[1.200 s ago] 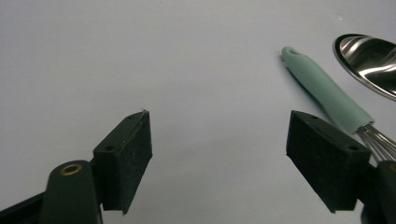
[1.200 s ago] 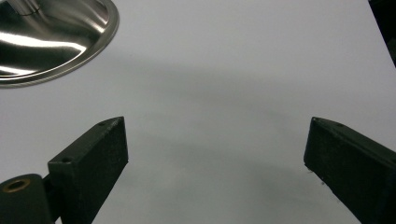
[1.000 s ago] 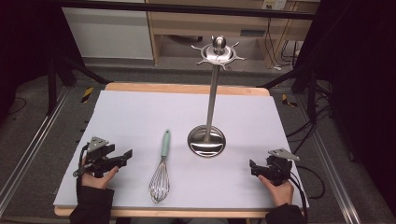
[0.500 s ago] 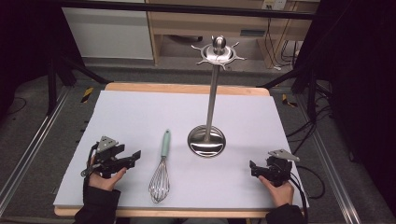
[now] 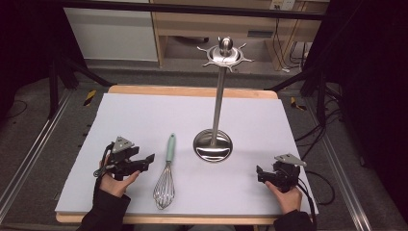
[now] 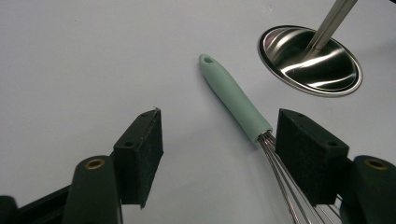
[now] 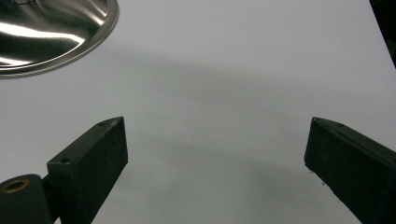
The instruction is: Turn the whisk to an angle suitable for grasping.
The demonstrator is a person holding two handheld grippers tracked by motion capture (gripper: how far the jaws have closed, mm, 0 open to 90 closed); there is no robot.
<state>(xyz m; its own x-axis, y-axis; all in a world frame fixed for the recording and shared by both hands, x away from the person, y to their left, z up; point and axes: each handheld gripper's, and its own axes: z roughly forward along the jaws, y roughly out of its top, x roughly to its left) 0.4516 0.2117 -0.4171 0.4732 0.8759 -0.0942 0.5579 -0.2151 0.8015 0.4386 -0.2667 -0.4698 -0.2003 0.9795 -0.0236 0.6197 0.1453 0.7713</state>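
Whisk [image 5: 166, 173] is lying flat on the white mat [image 5: 144, 120], its mint handle pointing away from the person and its wire loops toward the near edge. Steel stand [image 5: 213, 144] is sitting just to its right, its round base on the mat and its pole rising to a hooked crown at the top.

Left gripper [image 5: 144, 161] is hovering just left of the whisk, held in the left hand [image 5: 115, 180], jaws spread wide and gripping nothing. In the left gripper view the gripper [image 6: 219, 154] is looking along the mat with the whisk [image 6: 236, 100] running between its jaws, the wires passing close by one pad; whether they are touching it, I cannot tell.

Right gripper [image 5: 261, 174] is resting near the mat's near right corner, well apart from the stand, in the right hand [image 5: 284, 192]. In the right gripper view its jaws [image 7: 215, 163] are standing wide apart over bare mat, with the stand's base [image 7: 51, 32] at the upper left.
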